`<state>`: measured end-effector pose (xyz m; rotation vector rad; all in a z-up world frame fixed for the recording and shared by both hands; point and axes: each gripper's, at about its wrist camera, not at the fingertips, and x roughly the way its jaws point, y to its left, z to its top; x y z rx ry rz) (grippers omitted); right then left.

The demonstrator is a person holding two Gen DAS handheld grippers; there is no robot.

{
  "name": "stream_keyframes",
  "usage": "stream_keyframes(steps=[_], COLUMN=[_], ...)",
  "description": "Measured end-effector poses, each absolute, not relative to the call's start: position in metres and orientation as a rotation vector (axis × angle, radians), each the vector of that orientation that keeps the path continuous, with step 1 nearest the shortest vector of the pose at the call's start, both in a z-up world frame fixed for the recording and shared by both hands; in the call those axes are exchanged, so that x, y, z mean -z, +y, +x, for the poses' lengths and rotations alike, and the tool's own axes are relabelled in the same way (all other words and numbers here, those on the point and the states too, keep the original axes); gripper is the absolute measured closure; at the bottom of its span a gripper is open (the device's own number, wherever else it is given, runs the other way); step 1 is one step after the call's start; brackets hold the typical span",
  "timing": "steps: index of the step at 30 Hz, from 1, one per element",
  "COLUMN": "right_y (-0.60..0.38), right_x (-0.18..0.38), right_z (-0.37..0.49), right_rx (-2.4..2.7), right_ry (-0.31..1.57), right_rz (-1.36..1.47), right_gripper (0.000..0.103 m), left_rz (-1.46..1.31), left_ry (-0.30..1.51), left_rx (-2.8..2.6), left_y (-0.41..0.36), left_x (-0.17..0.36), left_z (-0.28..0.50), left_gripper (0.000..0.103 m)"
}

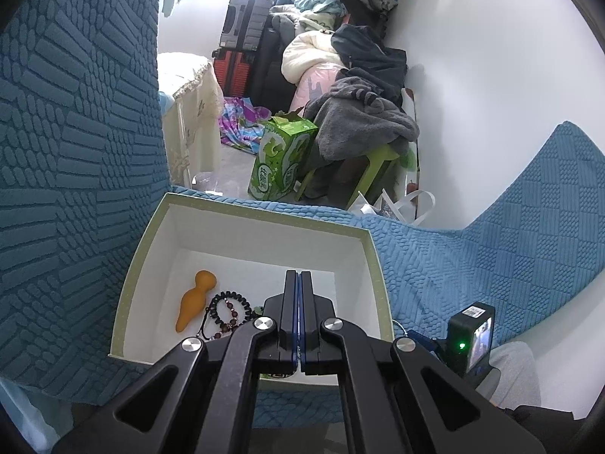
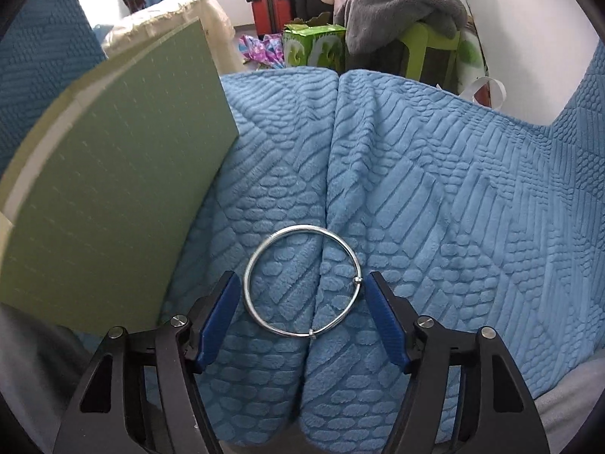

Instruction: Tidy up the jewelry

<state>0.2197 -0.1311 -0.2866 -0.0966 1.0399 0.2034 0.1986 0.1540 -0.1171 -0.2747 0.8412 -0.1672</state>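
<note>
Silver bangle (image 2: 302, 280) flat on blue cover, between spread pads of right hand-held gripper (image 2: 302, 295), ungripped.

A thin round silver metal bangle (image 2: 301, 281) lies flat just beside the open green white-lined cardboard box (image 1: 130, 265), which holds dark beaded bracelets (image 1: 227, 314).

A sofa covered in blue textured fabric (image 2: 435, 196) carried everything. On it sat an open green box (image 1: 130, 276) with a white inside, close to the backrest. Beside the box, a thin silver bangle (image 2: 301, 280) lay flat across the crease between two seat cushions
</note>
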Motion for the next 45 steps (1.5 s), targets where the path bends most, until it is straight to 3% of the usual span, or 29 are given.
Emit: stream_keyframes(steps=[18, 35, 45], right_y=[-0.123, -0.062, -0.005], right_x=[0.281, 0.15, 0.193], right_z=[0.22, 0.232, 0.236], right_rx=[-0.189, -0.329, -0.418], right_ry=[1.035, 0.818, 0.926], right_rz=[-0.111, -0.011, -0.034], right_gripper=[0.038, 0.038, 0.037], left_rz=[-0.293, -0.272, -0.255], left_ry=[0.828, 0.821, 0.835], left_rx=[0.168, 0.143, 0.134], left_y=[0.165, 0.17, 0.18], left_x=[0.113, 0.108, 0.114], left_z=[0.196, 0.194, 0.185], left_gripper=[0.103, 0.103, 0.103])
